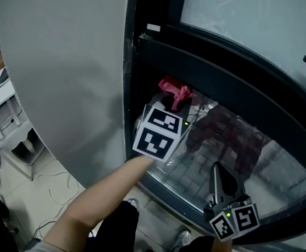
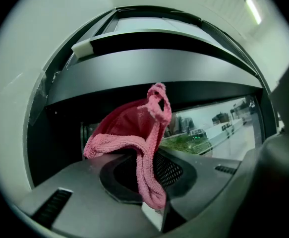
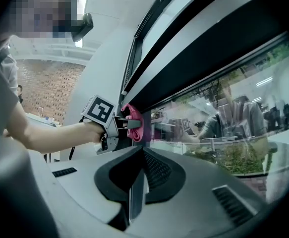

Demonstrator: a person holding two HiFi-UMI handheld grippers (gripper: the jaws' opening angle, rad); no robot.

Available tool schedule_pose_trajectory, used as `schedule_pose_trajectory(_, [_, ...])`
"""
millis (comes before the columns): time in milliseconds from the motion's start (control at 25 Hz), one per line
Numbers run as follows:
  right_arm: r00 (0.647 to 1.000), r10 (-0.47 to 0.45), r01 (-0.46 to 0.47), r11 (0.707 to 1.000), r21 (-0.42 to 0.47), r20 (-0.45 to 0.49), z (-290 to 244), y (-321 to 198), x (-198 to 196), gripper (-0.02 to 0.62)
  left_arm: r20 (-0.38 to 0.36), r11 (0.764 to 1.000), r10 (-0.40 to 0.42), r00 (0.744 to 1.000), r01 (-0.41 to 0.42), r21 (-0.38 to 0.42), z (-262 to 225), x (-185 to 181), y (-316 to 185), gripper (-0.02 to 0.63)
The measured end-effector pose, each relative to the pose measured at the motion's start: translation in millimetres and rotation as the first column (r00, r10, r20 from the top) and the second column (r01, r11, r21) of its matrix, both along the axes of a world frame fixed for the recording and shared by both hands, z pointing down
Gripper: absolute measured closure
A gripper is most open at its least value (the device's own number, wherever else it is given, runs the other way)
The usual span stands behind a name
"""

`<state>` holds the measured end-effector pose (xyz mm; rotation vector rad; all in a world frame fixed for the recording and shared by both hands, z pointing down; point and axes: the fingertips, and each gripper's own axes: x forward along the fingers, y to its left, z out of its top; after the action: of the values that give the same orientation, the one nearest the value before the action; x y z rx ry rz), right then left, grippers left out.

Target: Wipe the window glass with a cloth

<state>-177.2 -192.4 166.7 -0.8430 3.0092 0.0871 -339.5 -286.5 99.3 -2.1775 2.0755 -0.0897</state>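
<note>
Left gripper (image 1: 175,103) clamps the pink cloth (image 2: 143,133), apparently pressed on the window glass (image 1: 236,140) at its 9 o'clock edge, with the pane running toward 3 o'clock; right gripper (image 1: 218,175), closed and empty, sits farther away at 5 o'clock.

Dim head view, pale daylight through the window glass (image 1: 257,161) with murky reflections, bright ceiling strip light (image 2: 253,10) in the left gripper view, strong fisheye bending and black corners in both gripper views, pink cloth (image 2: 144,128) sharp, distance soft.
</note>
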Motion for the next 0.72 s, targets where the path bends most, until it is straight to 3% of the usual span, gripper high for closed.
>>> schedule_pose_trajectory(360, [0.987,0.162,-0.162,0.987,-0.025,-0.003,1.5,-6.3,70.1,0.604,-0.024,0.997,0.078,0.997,-0.078,-0.007,8.8,63.6,0.4,0.551])
schedule_pose_trajectory(720, [0.971,0.238,-0.237,0.971,-0.037,0.000,2.1,-1.9,139.9,0.604,-0.057,0.998,0.067,0.996,-0.067,0.000,12.4,107.5,3.6,0.551])
